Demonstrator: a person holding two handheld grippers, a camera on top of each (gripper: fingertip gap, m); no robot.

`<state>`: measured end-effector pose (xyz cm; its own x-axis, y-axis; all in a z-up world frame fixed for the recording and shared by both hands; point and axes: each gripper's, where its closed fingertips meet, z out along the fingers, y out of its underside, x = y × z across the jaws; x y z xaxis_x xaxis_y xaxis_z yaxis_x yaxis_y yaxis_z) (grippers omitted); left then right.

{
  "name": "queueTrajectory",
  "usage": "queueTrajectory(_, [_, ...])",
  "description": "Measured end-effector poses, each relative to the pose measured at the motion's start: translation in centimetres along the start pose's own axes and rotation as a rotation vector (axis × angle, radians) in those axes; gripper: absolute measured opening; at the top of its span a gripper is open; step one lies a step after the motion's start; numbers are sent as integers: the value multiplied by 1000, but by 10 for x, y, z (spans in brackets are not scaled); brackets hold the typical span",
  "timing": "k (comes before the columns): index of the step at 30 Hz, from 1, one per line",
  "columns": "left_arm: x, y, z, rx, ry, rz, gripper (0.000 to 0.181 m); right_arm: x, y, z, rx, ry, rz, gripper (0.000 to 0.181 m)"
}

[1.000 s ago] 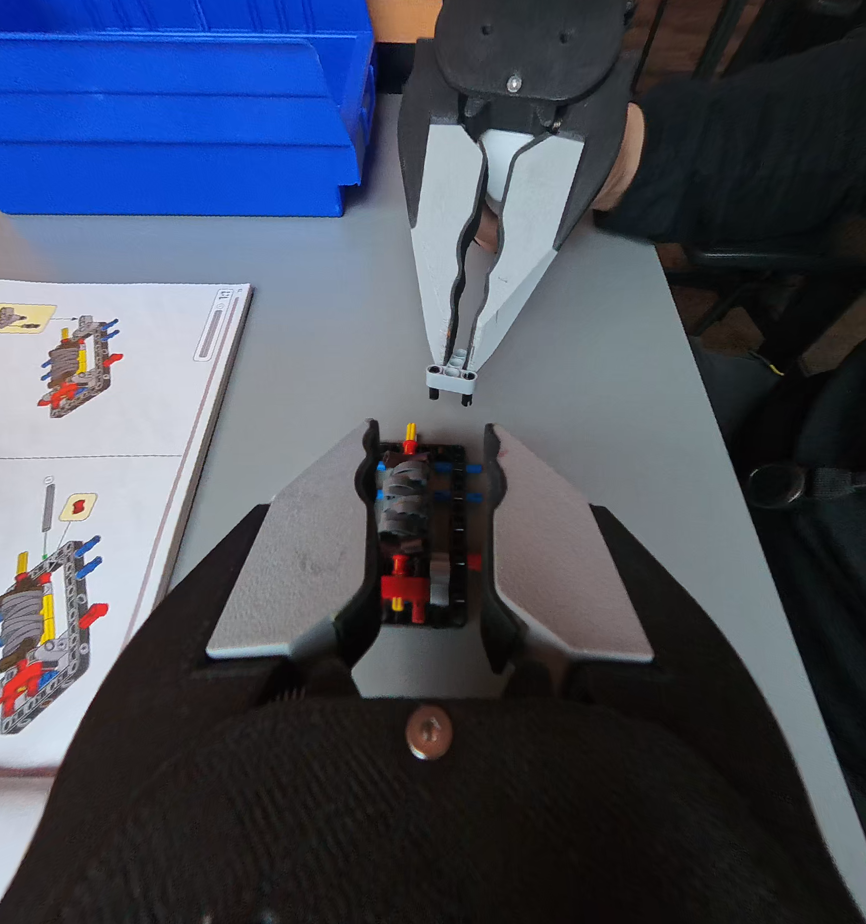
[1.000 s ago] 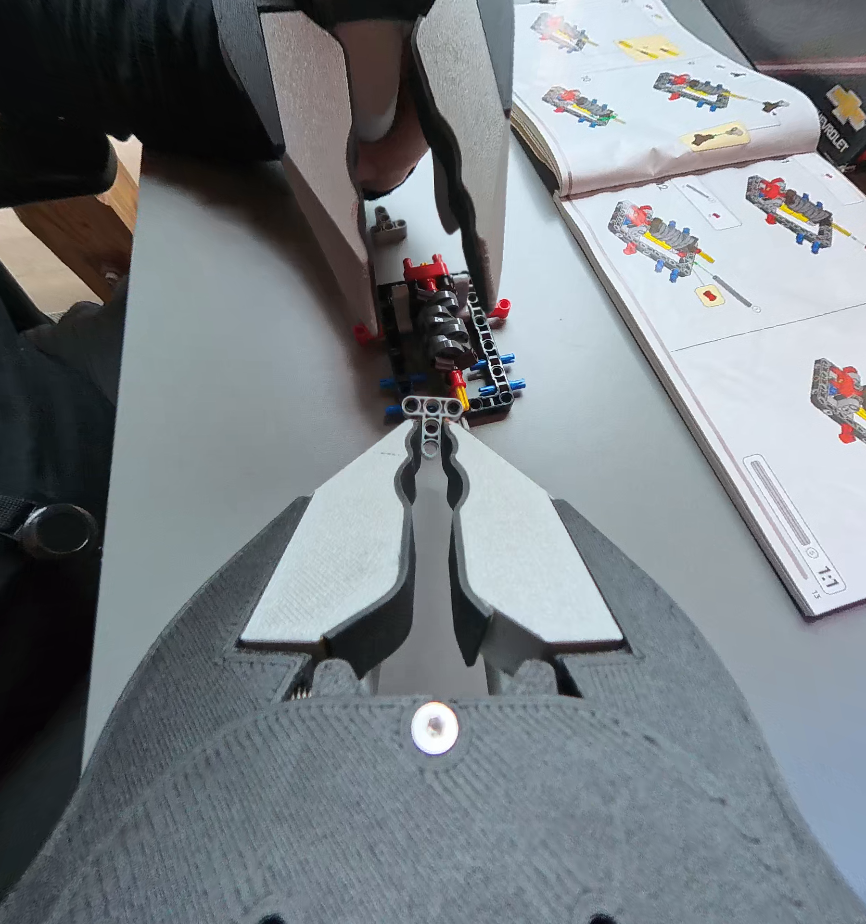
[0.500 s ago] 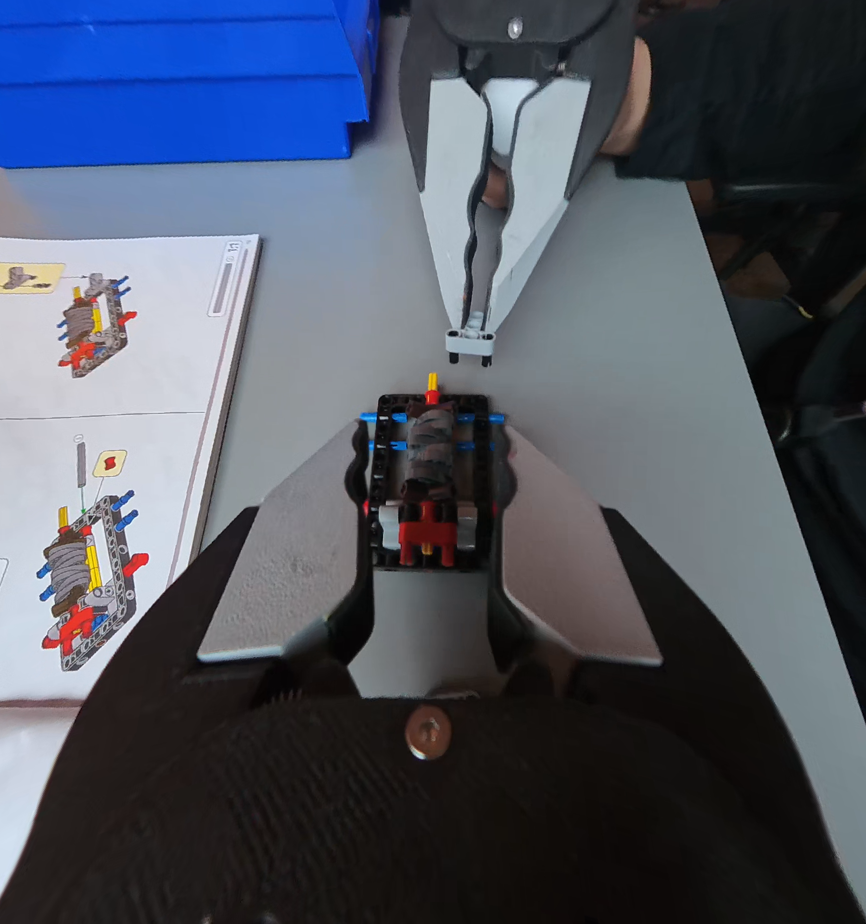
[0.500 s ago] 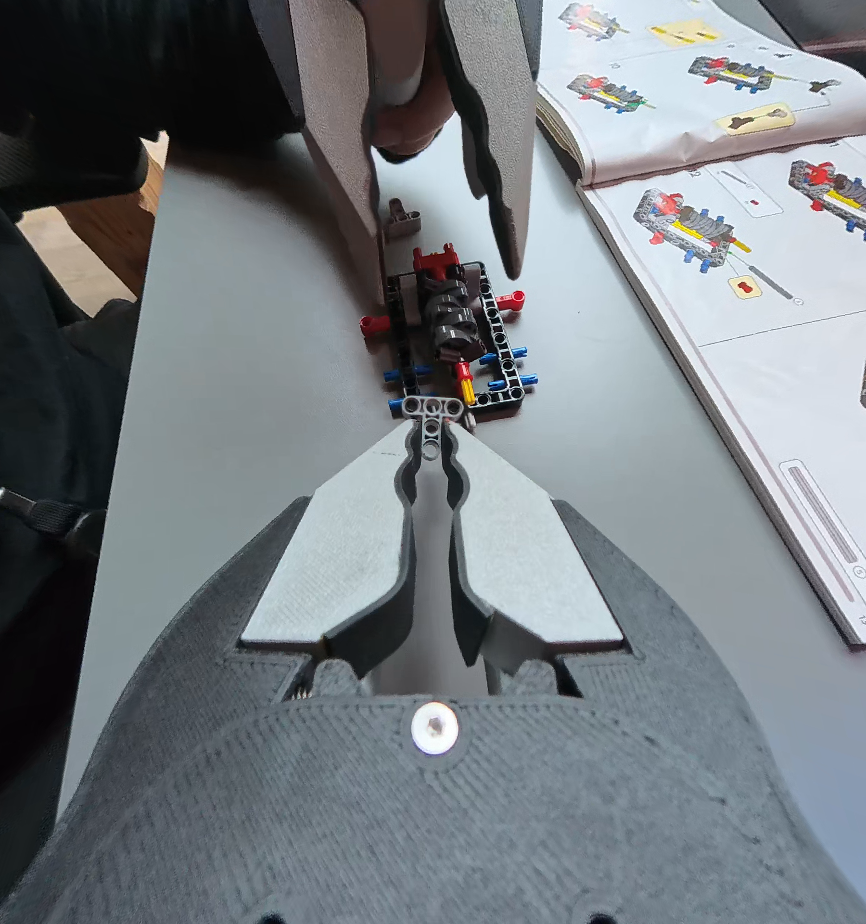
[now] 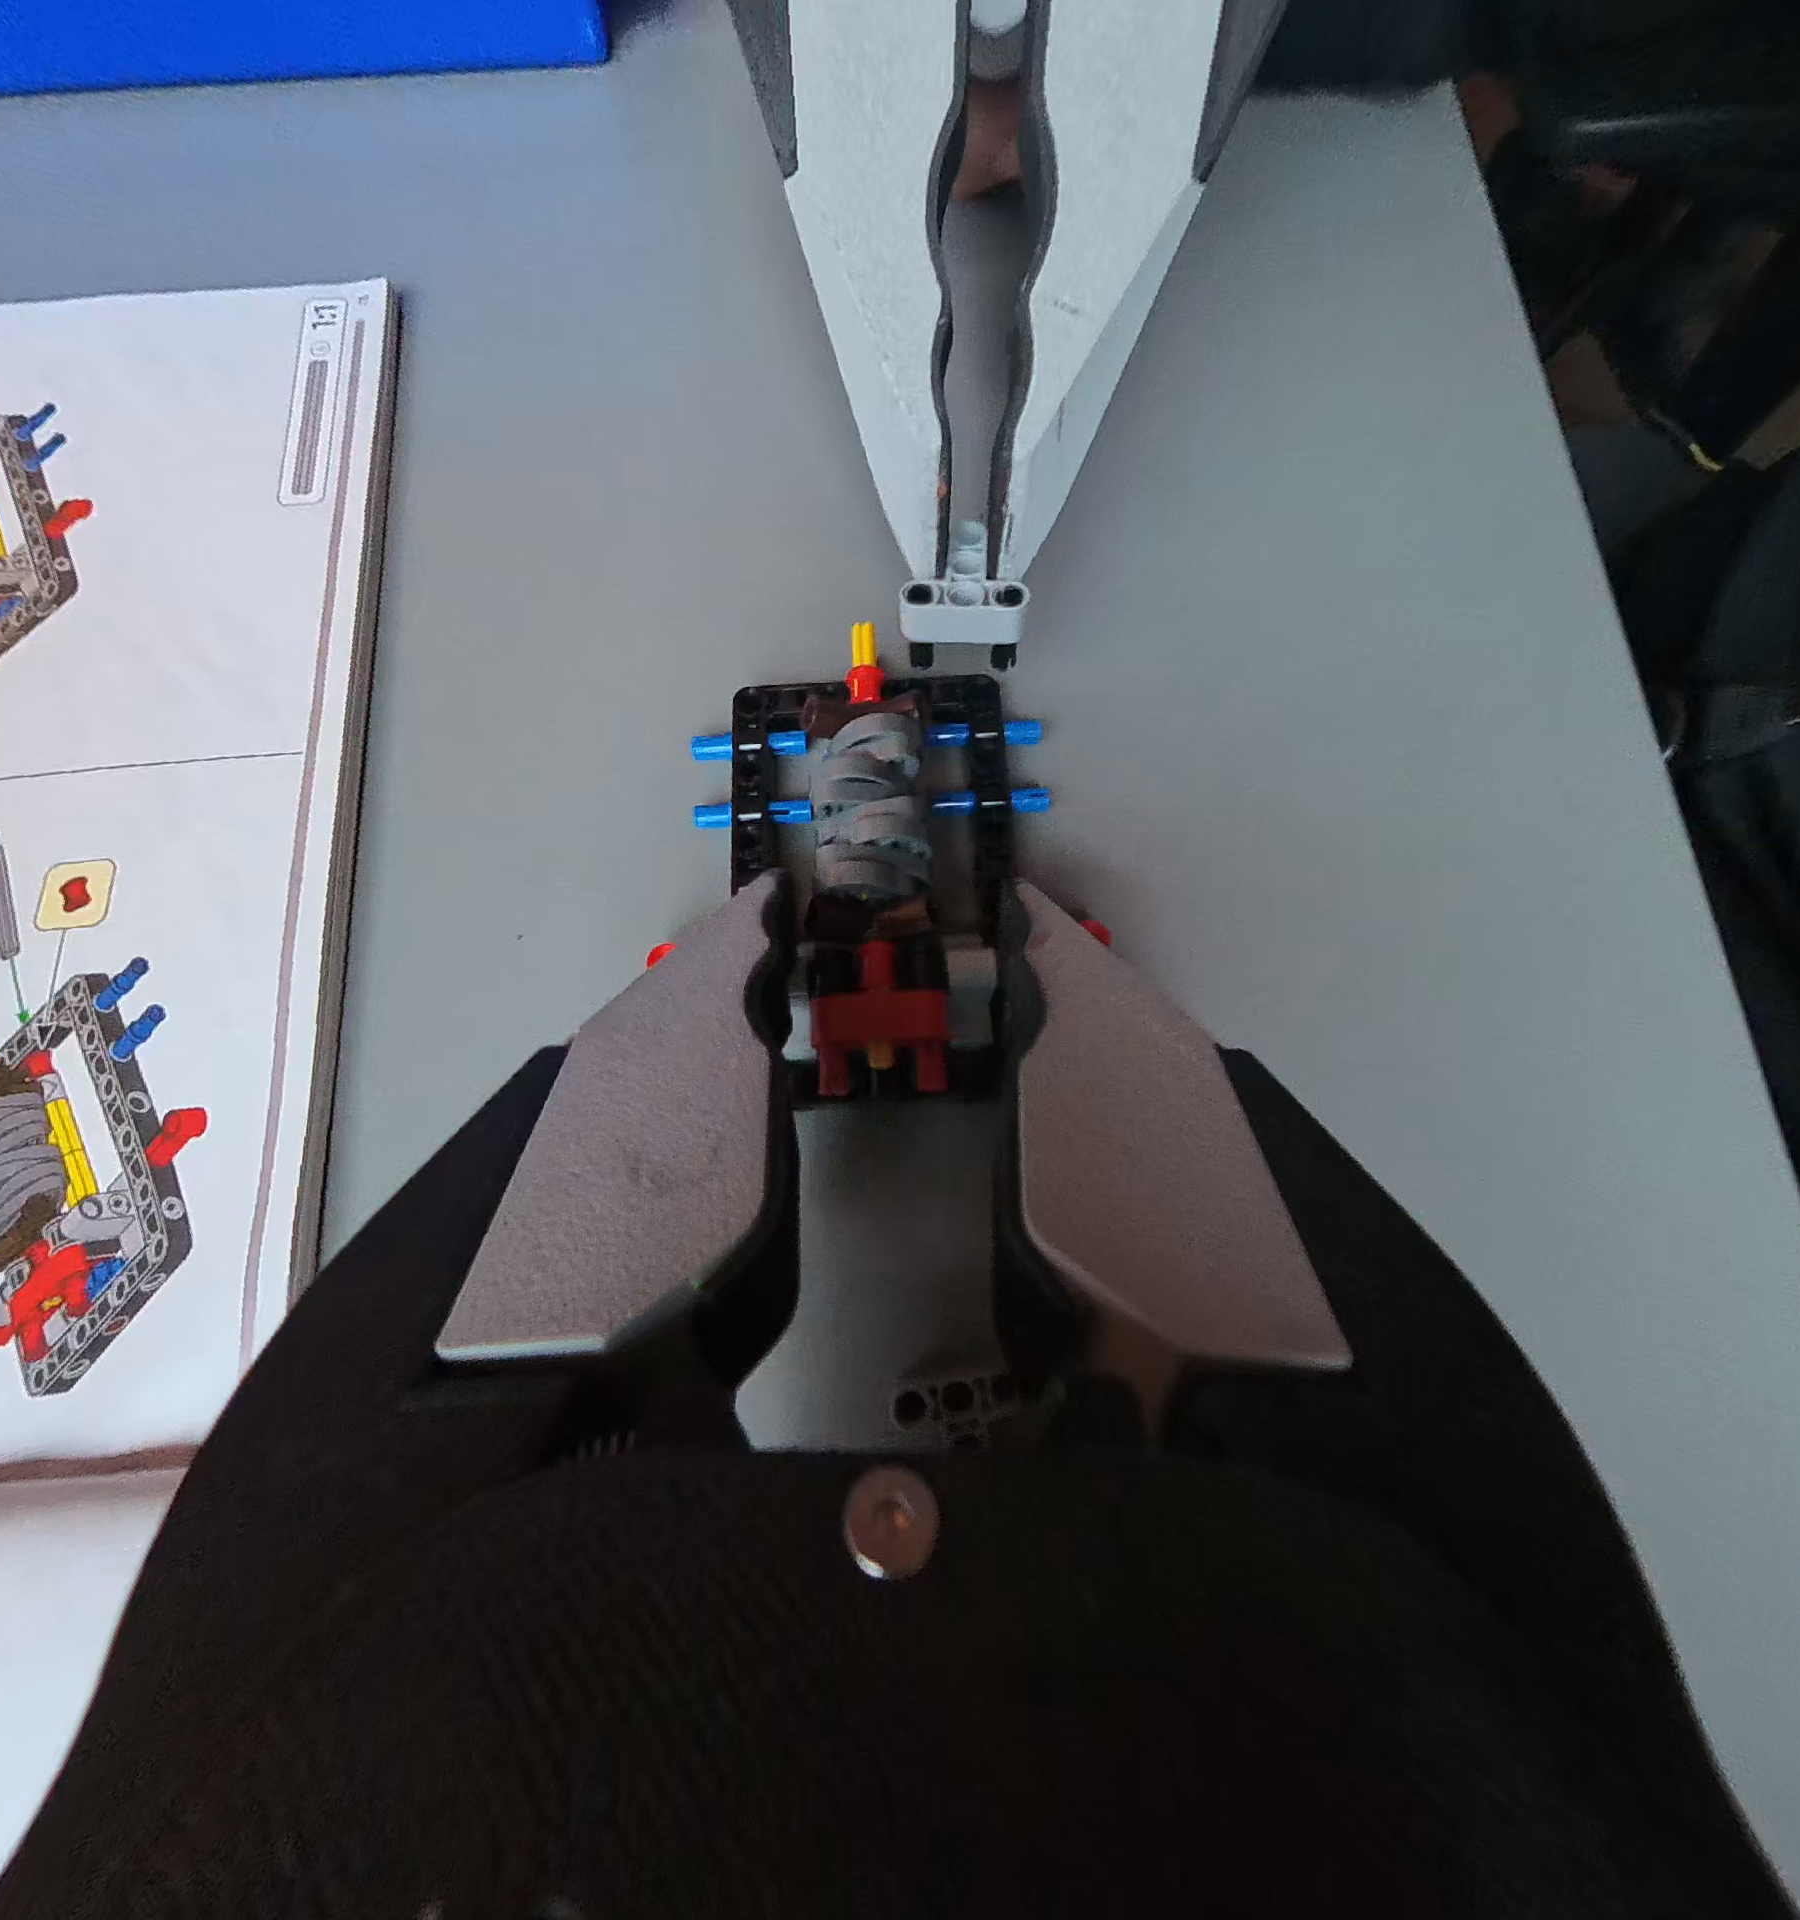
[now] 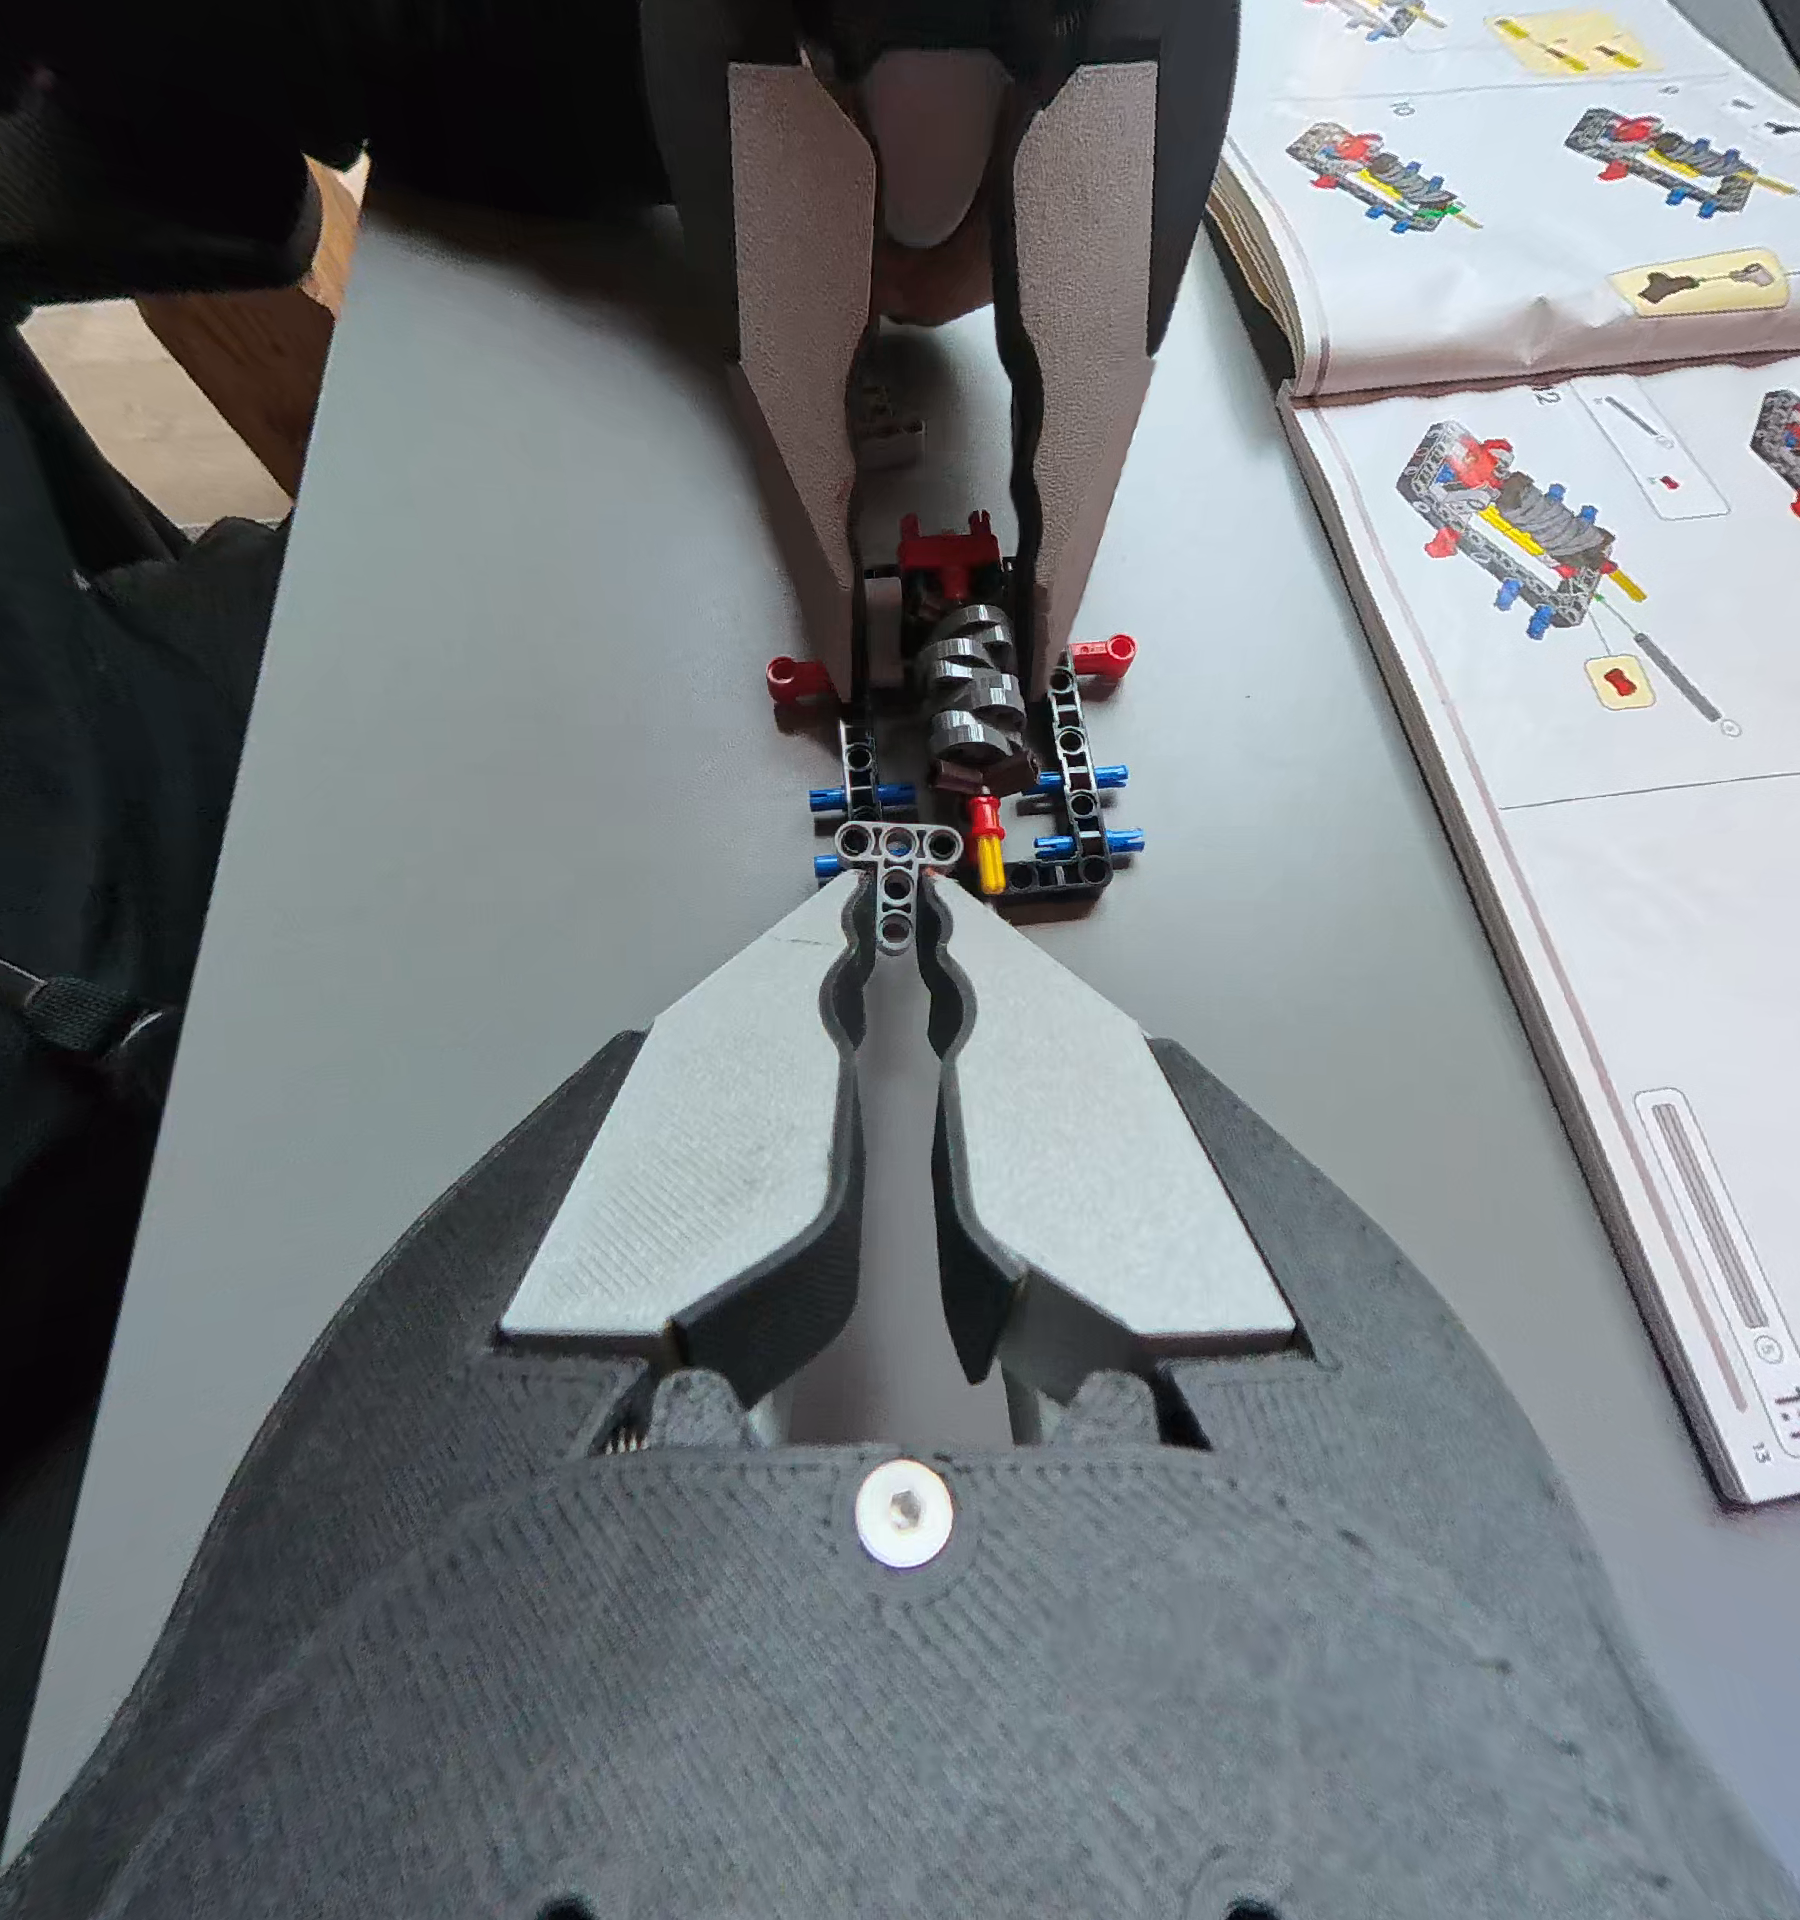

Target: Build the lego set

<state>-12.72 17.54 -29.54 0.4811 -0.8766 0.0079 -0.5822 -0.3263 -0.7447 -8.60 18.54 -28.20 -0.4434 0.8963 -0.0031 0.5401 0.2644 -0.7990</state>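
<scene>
Grey table (image 5: 1291, 831): instruction booklet (image 5: 148, 727) lies open at left for reference. Your left gripper (image 5: 891, 914) pinches the black frame assembly (image 5: 875, 821) to steady it, while your right gripper (image 6: 898, 883) pinches the grey T-shaped beam (image 6: 897, 862) just beside its far end, likely to attach it.

We see a grey table (image 5: 1291, 831) with a blue bin (image 5: 252, 42) at its far left corner. Beyond the table's edge we see wooden flooring (image 6: 148, 416) and dark fabric with a black strap (image 6: 34, 1008).
</scene>
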Motion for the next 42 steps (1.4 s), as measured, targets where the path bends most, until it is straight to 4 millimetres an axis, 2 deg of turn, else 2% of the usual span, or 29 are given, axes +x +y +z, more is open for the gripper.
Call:
queueTrajectory(6, [4, 0, 1, 18, 46, -19, 35, 5, 5, 4, -36, 14, -44, 4])
queueTrajectory(15, [12, 0, 3, 16, 123, -30, 35, -1, 7, 7, -87, -27, -116, 4])
queueTrajectory(31, [19, 2, 6, -7, 144, 4, 38, -5, 13, 9, -361, -35, -221, 4])
queueTrajectory(42, [19, 2, 7, -10, 135, 9, 39, -1, 14, 6, -346, 38, -245, 6])
